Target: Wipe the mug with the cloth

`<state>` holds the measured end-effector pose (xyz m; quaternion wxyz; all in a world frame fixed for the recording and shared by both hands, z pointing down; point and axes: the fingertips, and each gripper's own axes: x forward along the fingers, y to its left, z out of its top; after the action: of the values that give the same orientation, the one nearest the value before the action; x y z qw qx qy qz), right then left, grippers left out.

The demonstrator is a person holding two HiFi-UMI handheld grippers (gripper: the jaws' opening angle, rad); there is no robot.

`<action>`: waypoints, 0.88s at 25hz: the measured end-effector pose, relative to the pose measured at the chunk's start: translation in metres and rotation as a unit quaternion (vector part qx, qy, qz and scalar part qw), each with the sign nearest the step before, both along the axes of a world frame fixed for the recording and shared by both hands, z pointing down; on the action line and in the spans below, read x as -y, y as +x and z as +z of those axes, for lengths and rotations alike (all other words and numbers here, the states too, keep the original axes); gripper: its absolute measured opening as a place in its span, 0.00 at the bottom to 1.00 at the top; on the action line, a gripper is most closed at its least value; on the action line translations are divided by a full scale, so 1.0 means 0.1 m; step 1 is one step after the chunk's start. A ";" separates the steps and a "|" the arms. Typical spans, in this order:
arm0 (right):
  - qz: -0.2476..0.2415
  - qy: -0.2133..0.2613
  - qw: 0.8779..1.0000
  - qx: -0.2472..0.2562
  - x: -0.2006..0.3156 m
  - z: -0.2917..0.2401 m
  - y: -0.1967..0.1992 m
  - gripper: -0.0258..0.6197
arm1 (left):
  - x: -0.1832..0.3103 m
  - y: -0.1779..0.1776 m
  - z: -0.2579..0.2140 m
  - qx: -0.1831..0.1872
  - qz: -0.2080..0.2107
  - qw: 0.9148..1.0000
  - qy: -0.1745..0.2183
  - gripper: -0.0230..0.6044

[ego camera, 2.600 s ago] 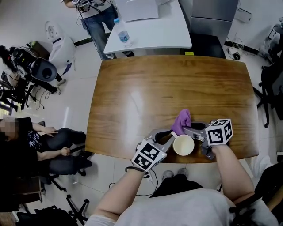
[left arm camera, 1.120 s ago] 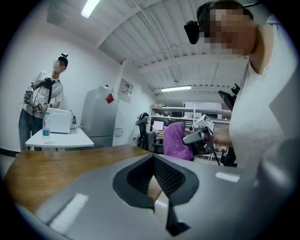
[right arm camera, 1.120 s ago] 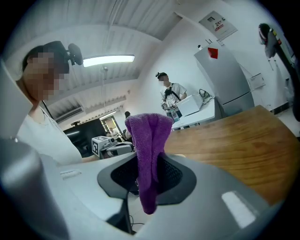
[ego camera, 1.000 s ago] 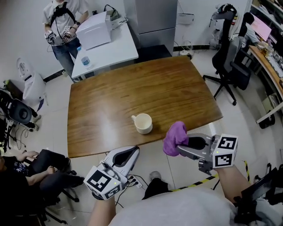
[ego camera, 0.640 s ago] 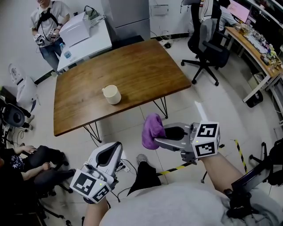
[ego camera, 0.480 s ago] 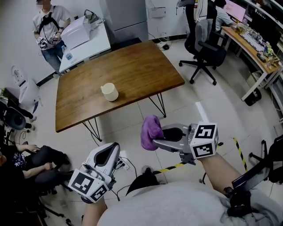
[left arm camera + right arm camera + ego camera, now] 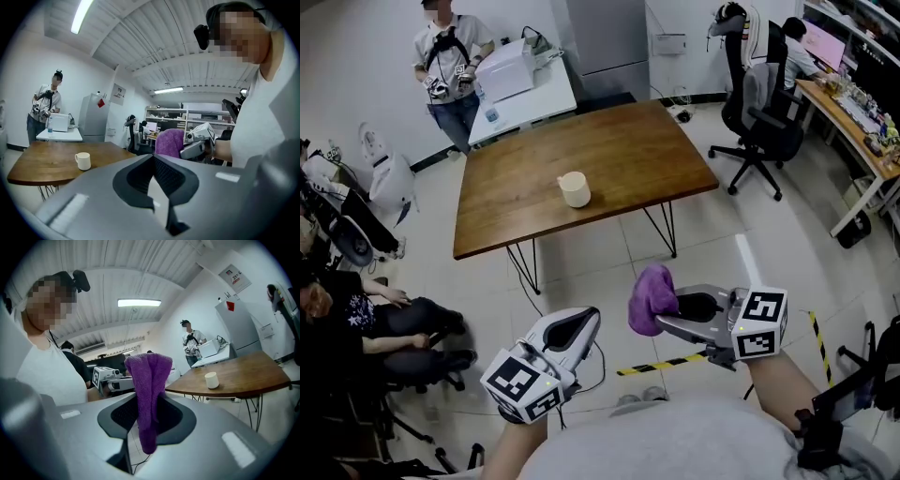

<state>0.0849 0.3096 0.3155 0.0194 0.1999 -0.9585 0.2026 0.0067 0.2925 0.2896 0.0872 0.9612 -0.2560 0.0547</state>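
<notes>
White mug (image 7: 574, 189) stands alone on the wooden table (image 7: 647, 150). Both grippers hang well clear of the table, so wiping looks not under way. Right gripper (image 7: 666, 317) clamps the purple cloth (image 7: 652, 295). Left gripper (image 7: 584, 322) is closed and empty. Next, the cloth likely needs carrying to the mug.

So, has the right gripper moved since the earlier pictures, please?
Yes. From beside the mug at the edge of the wooden table, the right gripper, holding the purple cloth, has pulled back over the floor.
</notes>
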 end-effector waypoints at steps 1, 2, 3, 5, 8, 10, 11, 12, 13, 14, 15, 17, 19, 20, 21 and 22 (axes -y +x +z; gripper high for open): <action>0.002 0.000 1.000 0.001 -0.04 -0.02 -0.06 0.19 | -0.04 -0.05 0.00 -0.005 0.003 1.000 -0.004 0.03; 0.006 -0.002 1.000 0.003 -0.07 -0.03 -0.10 0.19 | -0.09 -0.10 0.00 -0.009 0.007 1.000 -0.006 0.03; 0.011 -0.005 1.000 0.006 -0.10 -0.04 -0.14 0.19 | -0.13 -0.14 0.00 -0.010 0.009 1.000 -0.007 0.03; 0.019 -0.011 1.000 0.014 -0.16 -0.04 -0.20 0.19 | -0.18 -0.23 0.02 -0.013 0.011 1.000 -0.003 0.03; 0.028 -0.018 0.999 0.010 -0.19 -0.01 -0.28 0.19 | -0.23 -0.33 0.04 -0.020 0.014 1.000 -0.004 0.03; 0.033 -0.020 0.999 0.003 -0.23 0.01 -0.34 0.19 | -0.28 -0.38 0.08 -0.022 0.018 1.000 -0.004 0.03; 0.035 -0.020 0.999 0.000 -0.26 0.02 -0.37 0.19 | -0.30 -0.41 0.10 -0.022 0.020 1.000 -0.004 0.03; 0.037 -0.020 0.999 -0.002 -0.28 0.02 -0.40 0.19 | -0.32 -0.44 0.10 -0.023 0.022 0.999 -0.004 0.03; 0.040 -0.020 0.999 -0.005 -0.30 0.01 -0.43 0.19 | -0.33 -0.46 0.10 -0.026 0.024 0.999 -0.004 0.03; 0.042 -0.020 0.999 -0.007 -0.32 0.00 -0.44 0.19 | -0.35 -0.48 0.09 -0.030 0.026 0.999 -0.003 0.03; 0.043 -0.021 0.999 -0.008 -0.33 -0.01 -0.46 0.19 | -0.36 -0.49 0.09 -0.034 0.028 0.999 -0.003 0.03; 0.043 -0.023 0.999 -0.011 -0.37 -0.02 -0.50 0.19 | -0.38 -0.51 0.08 -0.036 0.030 0.999 -0.004 0.03; 0.041 -0.023 0.999 -0.014 -0.40 -0.02 -0.54 0.19 | -0.40 -0.53 0.08 -0.038 0.031 0.999 -0.005 0.03; 0.040 -0.023 0.999 -0.015 -0.40 -0.03 -0.56 0.19 | -0.41 -0.54 0.09 -0.038 0.032 0.999 -0.005 0.03; 0.039 -0.023 0.999 -0.015 -0.40 -0.03 -0.58 0.19 | -0.41 -0.55 0.10 -0.037 0.032 0.999 -0.005 0.03; 0.038 -0.022 0.999 -0.016 -0.41 -0.03 -0.59 0.19 | -0.42 -0.56 0.10 -0.036 0.032 0.999 -0.005 0.03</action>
<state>0.0257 0.3503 0.3121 0.0312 0.2387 -0.9450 0.2214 -0.0496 0.3340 0.3000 0.0996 0.9697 -0.2217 0.0236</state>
